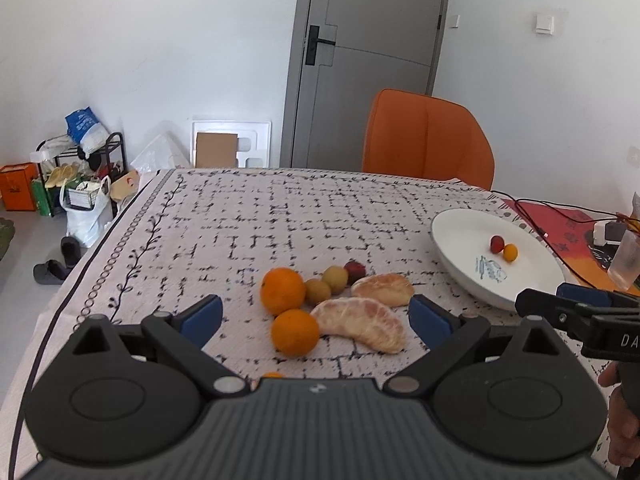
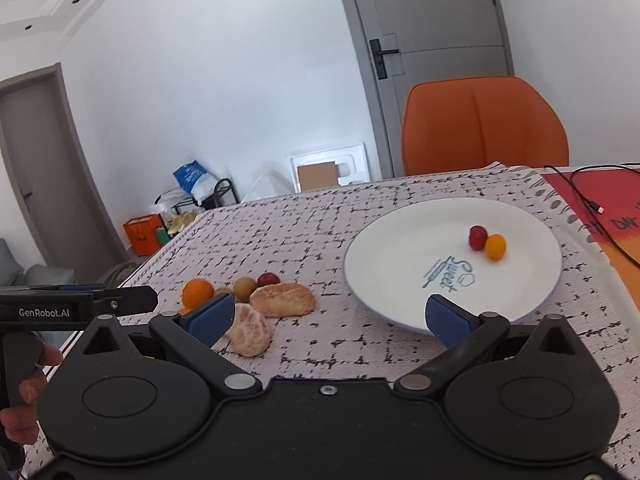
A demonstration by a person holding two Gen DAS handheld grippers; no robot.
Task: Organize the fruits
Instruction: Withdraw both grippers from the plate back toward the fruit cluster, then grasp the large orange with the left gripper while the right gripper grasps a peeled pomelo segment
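Note:
A cluster of fruit lies on the patterned tablecloth: two oranges (image 1: pixel 282 290) (image 1: pixel 295 332), two peeled citrus pieces (image 1: pixel 360 323) (image 1: pixel 383 289), two small yellow-green fruits (image 1: pixel 335 279) and a small red one (image 1: pixel 355 269). The cluster also shows in the right wrist view (image 2: pixel 282 299). A white plate (image 1: pixel 460 236) (image 2: pixel 384 256) holds a small red fruit (image 2: pixel 477 237) and a small orange one (image 2: pixel 495 246). My left gripper (image 1: pixel 316 316) is open and empty, just in front of the cluster. My right gripper (image 2: pixel 328 318) is open and empty, between the cluster and the plate.
An orange chair (image 1: pixel 426 136) stands at the table's far side. A red mat with black cables (image 1: pixel 560 216) and a white adapter lies right of the plate. A rack with bags and boxes (image 1: pixel 80 168) stands on the floor at the left.

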